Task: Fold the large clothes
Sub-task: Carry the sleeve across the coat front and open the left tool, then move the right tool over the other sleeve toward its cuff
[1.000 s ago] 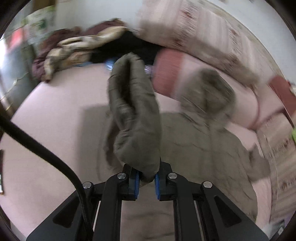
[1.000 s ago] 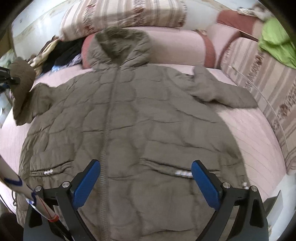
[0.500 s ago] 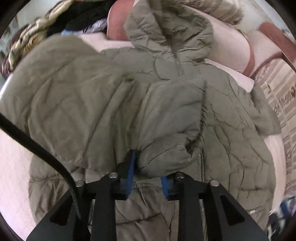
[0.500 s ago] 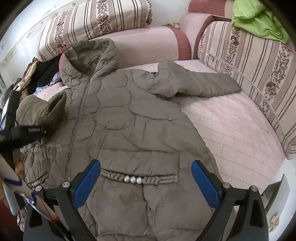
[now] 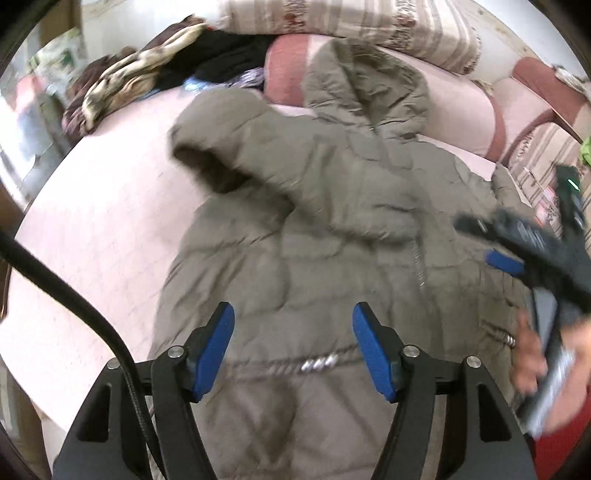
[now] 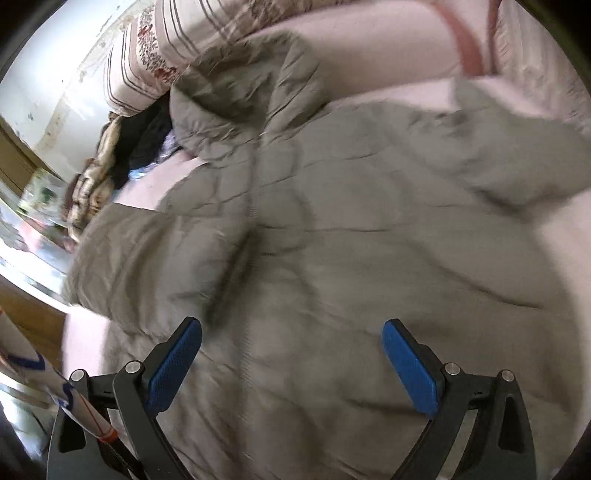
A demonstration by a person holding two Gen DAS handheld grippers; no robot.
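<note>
An olive quilted hooded coat (image 5: pixel 332 236) lies face up on the pink sofa seat (image 5: pixel 110 236). Its left sleeve (image 5: pixel 258 155) lies folded across the chest, cuff pointing up-left. My left gripper (image 5: pixel 293 347) is open and empty above the coat's lower front. My right gripper (image 6: pixel 291 365) is open and empty, low over the coat's body (image 6: pixel 369 258); it also shows in the left wrist view (image 5: pixel 524 251), held by a hand. The other sleeve (image 6: pixel 517 147) lies out to the right. The hood (image 6: pixel 251 88) rests against the backrest.
Striped cushions (image 5: pixel 351 26) and a pink backrest (image 5: pixel 461 107) line the back. A pile of other clothes (image 5: pixel 147 74) sits at the sofa's back left. A green cloth (image 5: pixel 585 147) lies on the right armrest. A black cable (image 5: pixel 55 288) crosses the left wrist view.
My left gripper has let go of the sleeve, opened and pulled back; the sleeve now lies across the coat's chest. My right gripper has moved in closer over the coat.
</note>
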